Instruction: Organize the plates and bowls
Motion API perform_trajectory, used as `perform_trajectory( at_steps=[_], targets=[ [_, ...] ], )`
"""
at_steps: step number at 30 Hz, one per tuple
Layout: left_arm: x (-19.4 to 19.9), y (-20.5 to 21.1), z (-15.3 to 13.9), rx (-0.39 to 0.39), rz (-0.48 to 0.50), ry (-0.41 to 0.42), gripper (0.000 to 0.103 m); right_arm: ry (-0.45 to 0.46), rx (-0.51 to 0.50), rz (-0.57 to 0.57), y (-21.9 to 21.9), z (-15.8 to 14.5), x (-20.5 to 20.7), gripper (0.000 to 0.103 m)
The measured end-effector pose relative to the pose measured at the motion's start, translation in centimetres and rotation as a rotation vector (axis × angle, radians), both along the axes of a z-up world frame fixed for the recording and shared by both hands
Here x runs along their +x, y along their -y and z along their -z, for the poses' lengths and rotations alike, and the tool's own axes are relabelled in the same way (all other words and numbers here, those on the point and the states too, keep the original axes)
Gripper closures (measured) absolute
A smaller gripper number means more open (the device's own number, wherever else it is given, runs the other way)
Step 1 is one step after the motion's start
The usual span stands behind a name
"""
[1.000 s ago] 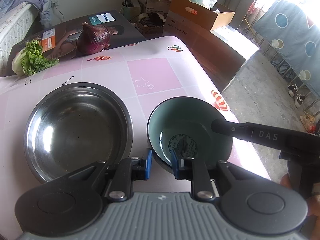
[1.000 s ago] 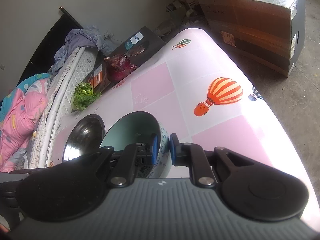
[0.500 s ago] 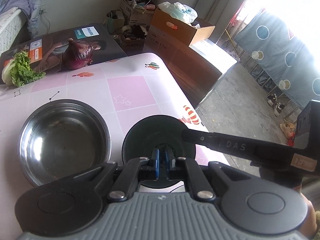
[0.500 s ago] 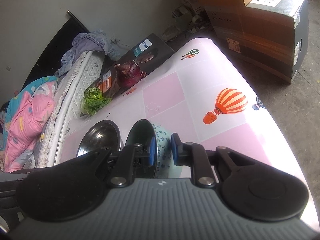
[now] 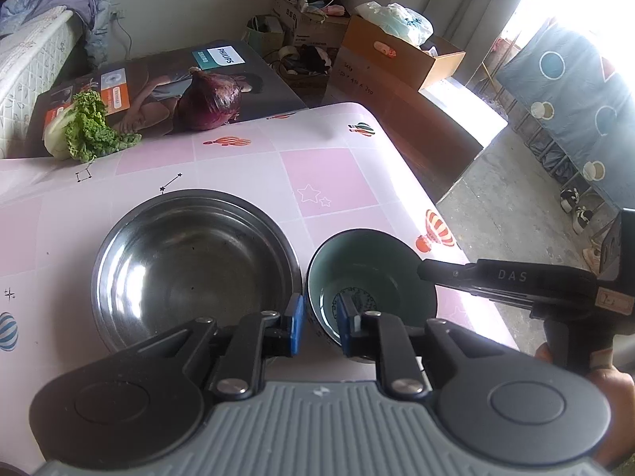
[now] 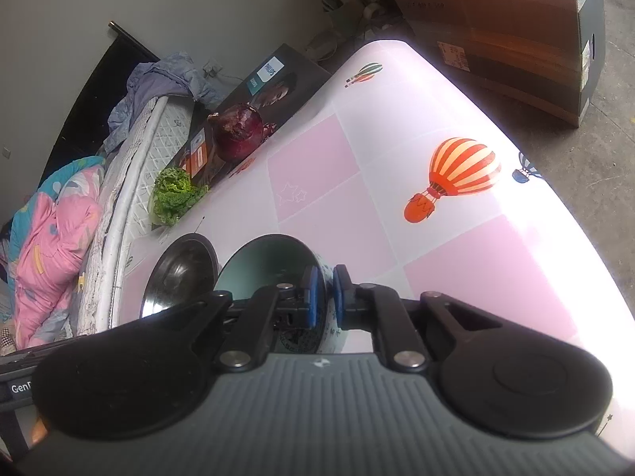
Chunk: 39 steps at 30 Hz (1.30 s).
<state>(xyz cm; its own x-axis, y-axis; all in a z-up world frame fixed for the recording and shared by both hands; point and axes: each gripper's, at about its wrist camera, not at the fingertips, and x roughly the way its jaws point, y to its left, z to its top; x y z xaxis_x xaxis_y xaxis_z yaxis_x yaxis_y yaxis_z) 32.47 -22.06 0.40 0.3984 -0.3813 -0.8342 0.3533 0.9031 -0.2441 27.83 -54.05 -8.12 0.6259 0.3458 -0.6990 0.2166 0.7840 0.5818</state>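
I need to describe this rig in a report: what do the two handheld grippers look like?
Both match: the left gripper and right gripper have ribbed grey bodies, black linkage arms with silver pivot pins, round black side discs and blue pads. The right one carries white "DAS" lettering.

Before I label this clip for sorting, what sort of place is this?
Probably a lived-in home room doubling as storage: a table in a pink balloon-print cloth, a mattress with bedding beside it, cardboard boxes on the floor.
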Motion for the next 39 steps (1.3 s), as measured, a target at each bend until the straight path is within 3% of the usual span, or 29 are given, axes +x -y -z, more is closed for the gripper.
perform_trajectory(
  at_steps=[5,9,14,22,39],
  targets=[
    [0.0,0.1,1.4,-0.010,-0.001,-0.057,0.085,-0.009,-0.017,-0.026,-0.4,0.2,0.7,0.085],
    [-0.2,0.2,2.0,-0.016,0.002,-0.084,0.085,-0.061,-0.031,-0.057,-1.1,1.7,1.3,0.086],
    [-0.4,0.8,2.5,0.002,0.007,-0.088,0.085,-0.056,-0.052,-0.082,-0.9,2.1,0.5,0.090],
    [0.1,2.9,4.0,0.016,0.015,-0.116,0.081,-0.058,-0.004,-0.065,0.5,2.4,-0.1,0.090],
    [0.9,3.9,6.1,0.054,-0.011,-0.169,0.083,-0.088,0.084,-0.054,0.9,3.8,-0.3,0.084]
  ],
)
